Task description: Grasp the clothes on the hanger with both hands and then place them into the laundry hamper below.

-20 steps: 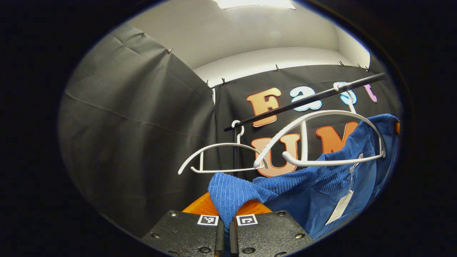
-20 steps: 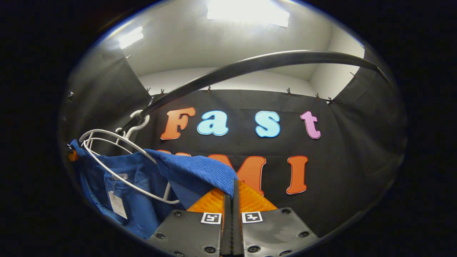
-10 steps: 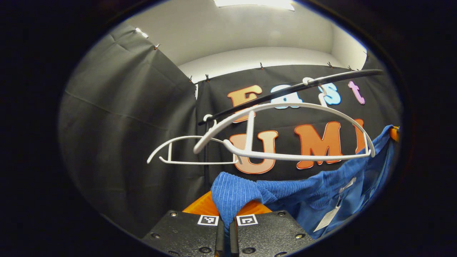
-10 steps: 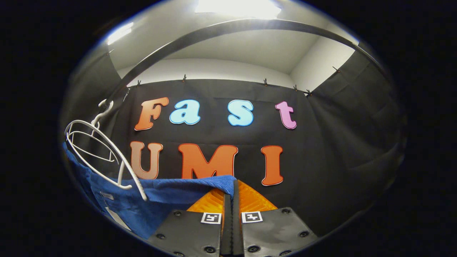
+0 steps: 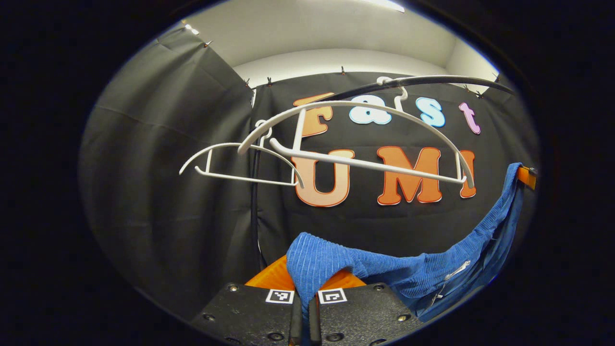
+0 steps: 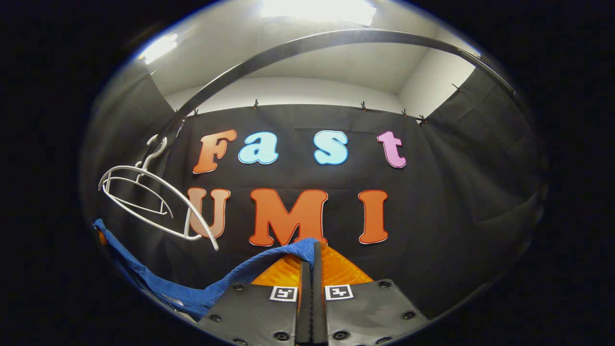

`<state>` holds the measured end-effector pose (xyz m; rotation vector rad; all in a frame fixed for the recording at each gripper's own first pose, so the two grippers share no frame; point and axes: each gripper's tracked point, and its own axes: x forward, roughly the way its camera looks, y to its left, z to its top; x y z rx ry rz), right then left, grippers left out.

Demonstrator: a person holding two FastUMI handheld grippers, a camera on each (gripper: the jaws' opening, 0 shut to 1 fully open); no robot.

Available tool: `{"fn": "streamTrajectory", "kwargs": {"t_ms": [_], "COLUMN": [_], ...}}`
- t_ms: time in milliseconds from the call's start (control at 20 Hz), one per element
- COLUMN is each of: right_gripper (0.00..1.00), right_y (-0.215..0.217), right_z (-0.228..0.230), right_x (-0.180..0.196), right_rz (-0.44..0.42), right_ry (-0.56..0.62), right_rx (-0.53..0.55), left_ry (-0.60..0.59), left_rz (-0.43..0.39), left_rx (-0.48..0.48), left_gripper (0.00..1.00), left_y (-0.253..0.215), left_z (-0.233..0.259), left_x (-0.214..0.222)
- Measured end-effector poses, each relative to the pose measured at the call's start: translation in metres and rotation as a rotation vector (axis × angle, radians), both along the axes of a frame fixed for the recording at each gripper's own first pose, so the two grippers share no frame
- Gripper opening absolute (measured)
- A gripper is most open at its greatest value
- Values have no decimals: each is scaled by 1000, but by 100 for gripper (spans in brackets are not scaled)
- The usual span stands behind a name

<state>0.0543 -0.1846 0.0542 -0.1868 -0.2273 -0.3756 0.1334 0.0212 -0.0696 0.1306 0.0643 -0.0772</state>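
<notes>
Black cloth all round and a rail (image 5: 423,81) overhead with two bare white hangers (image 5: 355,139) on it; the one blue top (image 5: 384,269) is slung below them between the left gripper (image 5: 301,307) and right gripper (image 6: 312,269), each pinched tight on a shoulder. If it were me, I'd keep both grips tight and bring the hands down level so it doesn't sag or catch a hanger; hamper's somewhere below, can't see it from here.

blue garment (image 5: 399,276): lower part cut off by view edge | tag (image 5: 456,270) (too small to read)
</notes>
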Motion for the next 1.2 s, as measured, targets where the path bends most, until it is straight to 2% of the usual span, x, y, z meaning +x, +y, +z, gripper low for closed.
{"fn": "streamTrajectory", "kwargs": {"t_ms": [200, 500, 650, 900, 1200], "right_gripper": [7, 7, 7, 8, 8], "right_y": [36, 105, 132, 128, 113], "right_z": [-33, -107, -158, -262, -399], "right_x": [11, 19, 23, 22, -10], "right_rz": [127, 333, 413, 394, 312], "right_ry": [81, 262, 375, 598, 952], "right_rx": [22, 45, 124, 306, 453], "left_ry": [54, 141, 235, 468, 829], "left_rz": [-16, -110, -167, -232, -196], "left_rx": [-44, -64, -110, -197, -162], "left_gripper": [5, 7, 6, 6, 6], "left_y": [-14, -57, -85, -118, -121], "left_z": [-21, -58, -92, -182, -302], "left_x": [-6, -10, -15, -36, -90]}}
